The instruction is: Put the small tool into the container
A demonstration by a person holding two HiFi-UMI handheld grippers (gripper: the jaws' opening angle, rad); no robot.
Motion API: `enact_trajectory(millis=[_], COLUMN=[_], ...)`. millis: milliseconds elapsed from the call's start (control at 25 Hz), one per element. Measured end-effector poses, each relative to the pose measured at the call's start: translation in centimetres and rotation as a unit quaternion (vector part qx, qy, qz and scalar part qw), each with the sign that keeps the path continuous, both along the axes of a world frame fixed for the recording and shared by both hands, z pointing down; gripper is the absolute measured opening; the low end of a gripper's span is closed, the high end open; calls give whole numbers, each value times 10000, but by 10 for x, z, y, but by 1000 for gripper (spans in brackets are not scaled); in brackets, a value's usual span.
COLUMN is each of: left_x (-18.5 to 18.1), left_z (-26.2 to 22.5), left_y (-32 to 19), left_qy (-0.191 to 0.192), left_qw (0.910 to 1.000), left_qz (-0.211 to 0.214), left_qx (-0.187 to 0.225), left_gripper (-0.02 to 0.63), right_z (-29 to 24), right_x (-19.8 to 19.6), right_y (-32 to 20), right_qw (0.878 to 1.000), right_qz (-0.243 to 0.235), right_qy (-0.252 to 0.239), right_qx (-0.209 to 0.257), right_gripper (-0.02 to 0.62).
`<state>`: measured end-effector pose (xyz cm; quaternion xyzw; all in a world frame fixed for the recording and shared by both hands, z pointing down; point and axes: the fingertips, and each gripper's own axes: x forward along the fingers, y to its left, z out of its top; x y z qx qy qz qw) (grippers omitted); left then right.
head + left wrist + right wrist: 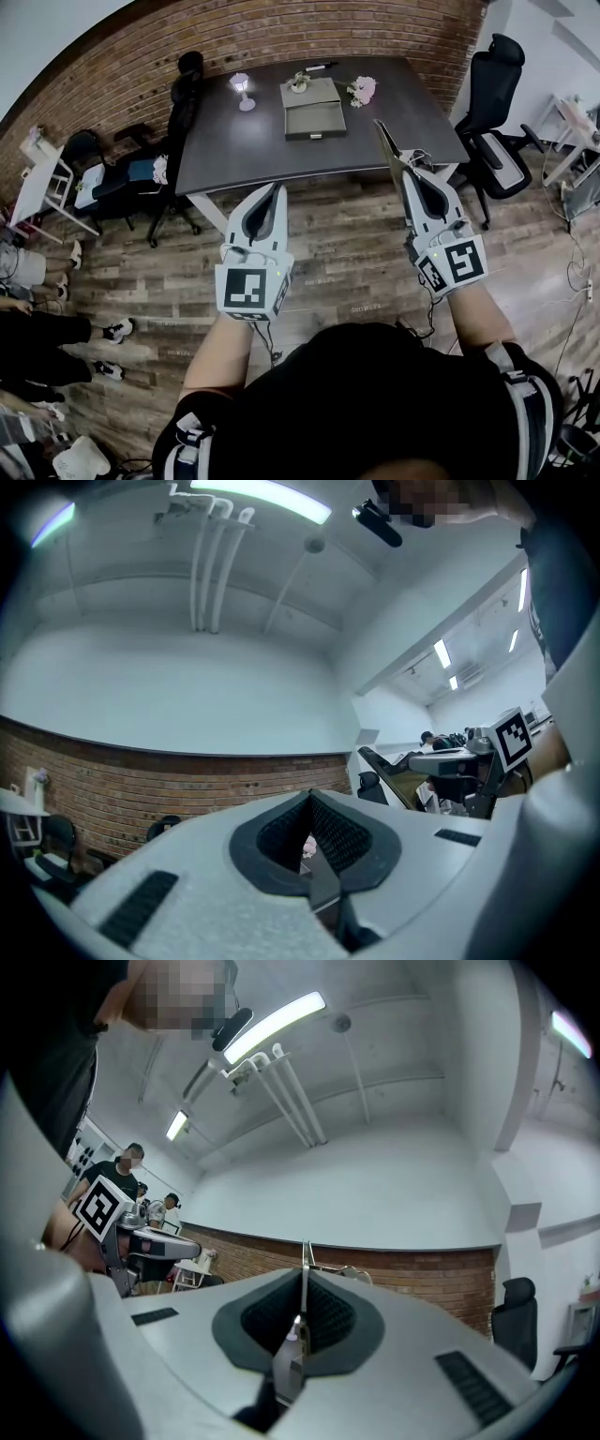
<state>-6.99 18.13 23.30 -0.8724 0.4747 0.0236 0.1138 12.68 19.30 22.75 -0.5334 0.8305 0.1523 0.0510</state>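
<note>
Head view | left gripper (pixel 276 190) jaws together, empty | right gripper (pixel 404 172) clamps small tool (pixel 386 142) | container (pixel 314 120) on table (pixel 234 141)

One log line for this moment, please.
left hand-held gripper: shut, empty | right hand-held gripper: shut, empty | container: on table, untouched | both short of table

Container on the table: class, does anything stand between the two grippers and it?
Nothing visible does. Only wooden floor and bare table top lie between the left gripper, the right gripper and the grey container. The lamp and flowers stand off to its sides.
</note>
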Motion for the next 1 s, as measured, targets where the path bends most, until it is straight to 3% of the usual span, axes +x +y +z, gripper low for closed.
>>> enact_trajectory(millis=[320, 1000], left_x=[-24, -36], left_z=[9, 11], left_y=[-7, -28], left_qy=[26, 16], left_qw=[9999, 10000], left_qz=[80, 48], left_qx=[-63, -63], left_gripper=[8, 8], right_z=[5, 2], right_x=[-21, -35], right_y=[-4, -28], right_qw=[9999, 9998], right_qz=[124, 56], right_qy=[82, 155], right_qx=[-77, -67], right_gripper=[0, 0])
